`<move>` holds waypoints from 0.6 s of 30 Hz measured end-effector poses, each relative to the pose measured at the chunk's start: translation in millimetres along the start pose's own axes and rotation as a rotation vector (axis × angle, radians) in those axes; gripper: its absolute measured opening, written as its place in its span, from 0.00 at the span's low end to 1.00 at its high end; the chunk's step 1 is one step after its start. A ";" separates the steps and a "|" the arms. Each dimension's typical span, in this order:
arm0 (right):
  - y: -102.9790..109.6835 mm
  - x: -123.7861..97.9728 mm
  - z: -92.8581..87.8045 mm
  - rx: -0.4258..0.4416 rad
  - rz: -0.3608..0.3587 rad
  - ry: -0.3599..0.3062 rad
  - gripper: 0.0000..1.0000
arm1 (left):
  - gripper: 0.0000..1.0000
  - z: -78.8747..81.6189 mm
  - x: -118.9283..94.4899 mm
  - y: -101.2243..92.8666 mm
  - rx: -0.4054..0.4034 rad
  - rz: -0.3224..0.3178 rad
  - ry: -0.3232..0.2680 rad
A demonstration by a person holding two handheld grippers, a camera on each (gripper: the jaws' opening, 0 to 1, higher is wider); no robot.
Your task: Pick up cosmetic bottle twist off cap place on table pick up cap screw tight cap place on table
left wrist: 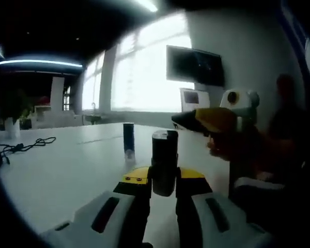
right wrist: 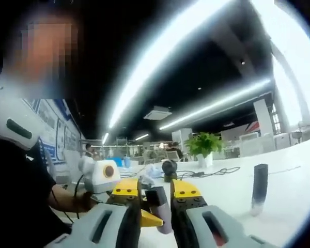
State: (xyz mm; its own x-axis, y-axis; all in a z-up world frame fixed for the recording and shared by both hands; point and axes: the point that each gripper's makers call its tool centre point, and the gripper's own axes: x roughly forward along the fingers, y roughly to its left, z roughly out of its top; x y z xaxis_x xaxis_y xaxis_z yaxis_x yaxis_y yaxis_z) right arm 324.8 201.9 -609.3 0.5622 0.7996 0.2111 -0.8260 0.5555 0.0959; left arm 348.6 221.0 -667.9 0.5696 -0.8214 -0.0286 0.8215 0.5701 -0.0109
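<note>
Black cosmetic bottle [left wrist: 164, 163] is pinched upright between the jaws of the left gripper [left wrist: 164, 188], held just above the white table [left wrist: 67, 170], and its top end looks open to me, though the view's a bit soft so I can't swear to it. Over in the right gripper view, the right gripper [right wrist: 157, 204] is clamped on a small dark piece, the cap [right wrist: 156, 198], with its yellow jaw tips hugging it on both sides. That same gripper pokes into the left gripper view from the right, yellow nose pointing toward the bottle but clearly apart from it. A second dark tube [right wrist: 259, 188] stands upright on the table by itself, well behind the held bottle in the left gripper view. Farther back there's a black cable [left wrist: 26, 146] lying on the tabletop and a potted plant [right wrist: 204, 147] near it.
</note>
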 end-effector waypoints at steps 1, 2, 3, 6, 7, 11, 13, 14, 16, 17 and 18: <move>-1.4 0.0 -1.1 -0.004 -0.007 0.005 0.15 | 0.07 -0.3 -0.1 1.6 0.001 0.006 -0.001; -2.7 -0.2 -1.6 -0.008 -0.013 0.005 0.15 | 0.08 -0.9 0.1 3.7 -0.003 0.009 0.000; -3.7 -0.2 -2.1 -0.008 -0.018 0.007 0.15 | 0.08 -1.7 0.0 5.1 -0.008 0.014 0.000; -12.2 -1.5 -1.8 -0.017 -0.061 0.002 0.12 | 0.08 -4.9 0.0 11.8 -0.034 0.035 -0.007; -15.3 -1.7 -1.7 -0.020 -0.075 0.002 0.12 | 0.08 -5.8 0.0 13.4 -0.039 0.042 -0.007; -18.8 -2.6 -2.3 -0.020 -0.085 -0.001 0.12 | 0.08 -8.1 0.0 19.4 -0.036 0.059 -0.007; -21.0 -3.2 -4.4 -0.025 -0.092 0.006 0.12 | 0.08 -7.4 0.1 22.7 -0.038 0.069 -0.011; -22.2 -3.5 -5.2 -0.026 -0.096 0.008 0.12 | 0.08 -7.1 0.2 23.9 -0.039 0.072 -0.013; -24.9 -3.8 -6.4 -0.027 -0.103 0.009 0.13 | 0.08 -6.7 1.3 28.1 -0.042 0.084 -0.014; -25.5 -4.0 -6.3 -0.021 -0.102 0.006 0.13 | 0.08 -7.0 2.2 29.5 -0.049 0.083 -0.013; -26.4 -4.0 -6.7 -0.016 -0.103 0.005 0.13 | 0.08 -7.0 3.0 30.8 -0.055 0.087 -0.012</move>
State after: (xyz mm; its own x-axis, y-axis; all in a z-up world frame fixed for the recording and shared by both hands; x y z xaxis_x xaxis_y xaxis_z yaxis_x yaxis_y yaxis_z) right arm 344.6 185.6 -619.3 0.6441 0.7394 0.1960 -0.7632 0.6382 0.1010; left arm 375.5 236.2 -675.4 0.6396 -0.7685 -0.0195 0.7662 0.6394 -0.0639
